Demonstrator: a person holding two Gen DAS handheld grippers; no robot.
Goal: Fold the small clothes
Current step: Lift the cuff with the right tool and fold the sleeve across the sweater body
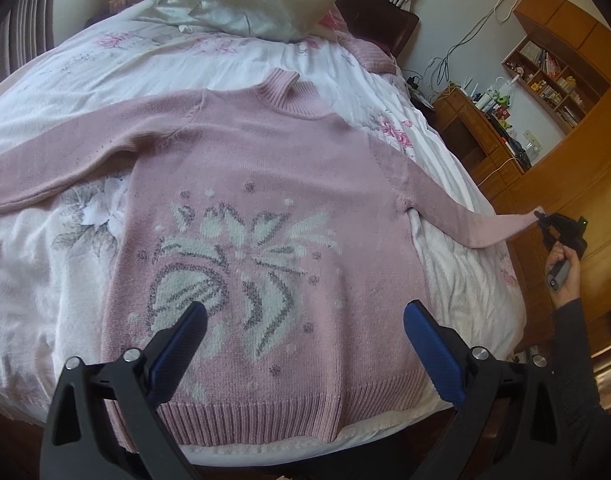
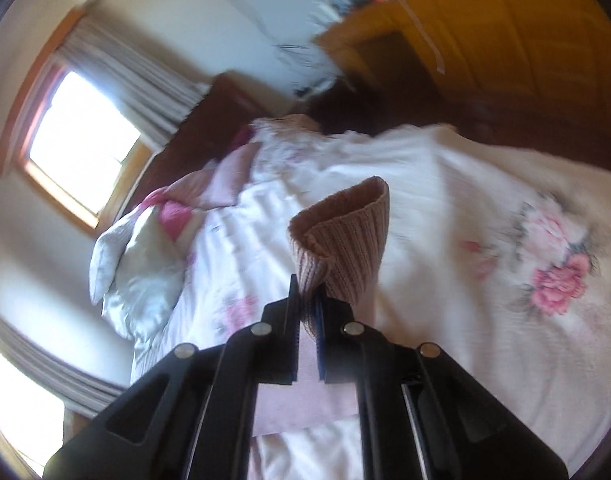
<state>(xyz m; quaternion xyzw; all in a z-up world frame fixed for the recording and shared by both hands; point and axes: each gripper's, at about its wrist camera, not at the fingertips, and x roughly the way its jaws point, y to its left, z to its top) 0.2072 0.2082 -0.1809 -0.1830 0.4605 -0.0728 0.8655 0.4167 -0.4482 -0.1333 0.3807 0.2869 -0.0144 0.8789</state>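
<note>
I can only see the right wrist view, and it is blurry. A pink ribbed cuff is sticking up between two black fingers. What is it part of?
Observer: The cuff ends one sleeve of a pink sweater lying face up on the bed. The right gripper has that sleeve pulled out straight past the bed's edge.
Operator: Is the other gripper holding anything?
Observer: No. The left gripper is open above the sweater's lower front, with nothing between its blue pads.
Operator: Where is the other sleeve?
Observer: It lies spread out to the far side, flat on the quilt.
Operator: Any pattern on the sweater?
Observer: Yes, a white and grey flower design across the chest.
</note>
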